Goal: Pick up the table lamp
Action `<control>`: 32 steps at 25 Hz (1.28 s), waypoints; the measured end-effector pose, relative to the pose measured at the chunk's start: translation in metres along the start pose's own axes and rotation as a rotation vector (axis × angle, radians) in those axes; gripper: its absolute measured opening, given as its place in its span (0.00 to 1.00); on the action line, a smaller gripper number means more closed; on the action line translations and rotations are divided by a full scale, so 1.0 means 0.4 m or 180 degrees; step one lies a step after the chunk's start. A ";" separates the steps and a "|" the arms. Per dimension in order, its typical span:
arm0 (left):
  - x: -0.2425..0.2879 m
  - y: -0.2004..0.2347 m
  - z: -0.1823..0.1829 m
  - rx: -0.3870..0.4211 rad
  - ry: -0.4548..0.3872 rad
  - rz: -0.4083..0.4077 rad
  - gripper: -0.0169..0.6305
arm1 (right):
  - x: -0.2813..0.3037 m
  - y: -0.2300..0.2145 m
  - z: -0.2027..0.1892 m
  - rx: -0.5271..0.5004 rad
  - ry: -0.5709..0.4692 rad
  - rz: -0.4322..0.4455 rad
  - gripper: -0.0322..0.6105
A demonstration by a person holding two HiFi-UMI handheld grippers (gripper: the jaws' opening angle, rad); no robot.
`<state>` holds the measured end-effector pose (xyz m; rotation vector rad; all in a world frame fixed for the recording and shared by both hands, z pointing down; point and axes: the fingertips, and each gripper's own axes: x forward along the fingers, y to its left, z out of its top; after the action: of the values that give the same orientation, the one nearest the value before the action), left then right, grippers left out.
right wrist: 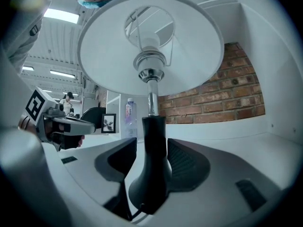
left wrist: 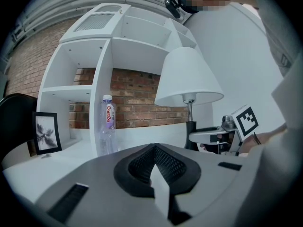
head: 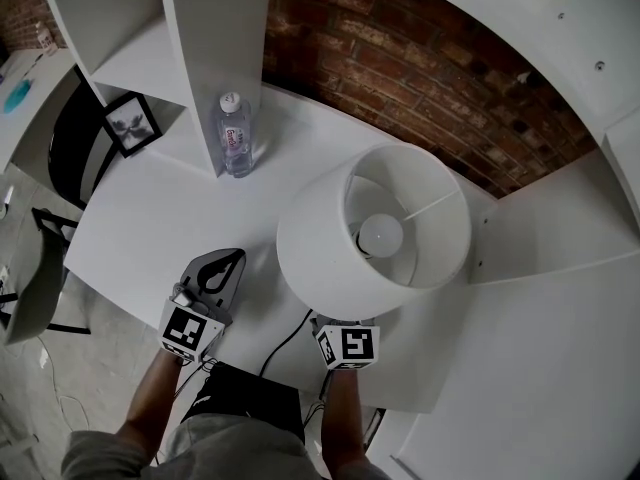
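The table lamp has a white shade (head: pixel 380 233) and a black flared base (right wrist: pixel 150 174), and it stands upright on the white table (head: pixel 150 218). My right gripper (right wrist: pixel 151 143) is open. The lamp's black neck stands between its pads with a thin gap on each side. From the head view the shade hides those jaws and only the marker cube (head: pixel 347 346) shows. To the lamp's left, my left gripper (head: pixel 222 268) is shut with nothing in it, its pads meeting (left wrist: pixel 154 160). It is apart from the lamp (left wrist: pixel 187 77).
A clear water bottle (head: pixel 233 133) stands by the white shelf unit (head: pixel 215 58), with a framed picture (head: pixel 130 125) in its lower bay. The lamp's black cable (head: pixel 285 343) runs off the table's near edge. A brick wall (head: pixel 400 68) lies behind, and a black chair (head: pixel 70 148) stands at the left.
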<state>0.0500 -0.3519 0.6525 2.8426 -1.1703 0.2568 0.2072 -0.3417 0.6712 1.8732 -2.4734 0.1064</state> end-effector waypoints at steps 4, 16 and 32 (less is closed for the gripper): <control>-0.003 0.009 -0.004 0.0017 0.0018 0.0013 0.03 | 0.017 -0.003 -0.002 0.0026 -0.0011 -0.0012 0.37; 0.004 0.028 -0.003 0.0023 0.0016 0.0020 0.03 | 0.034 -0.019 -0.006 -0.0081 -0.0017 -0.0132 0.32; -0.051 0.021 0.030 0.0031 -0.0091 0.0042 0.03 | -0.029 0.015 0.045 -0.0346 -0.0099 -0.0122 0.31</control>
<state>0.0315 -0.3451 0.6369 2.8572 -1.1967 0.2237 0.2048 -0.3301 0.6521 1.8910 -2.4081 -0.0575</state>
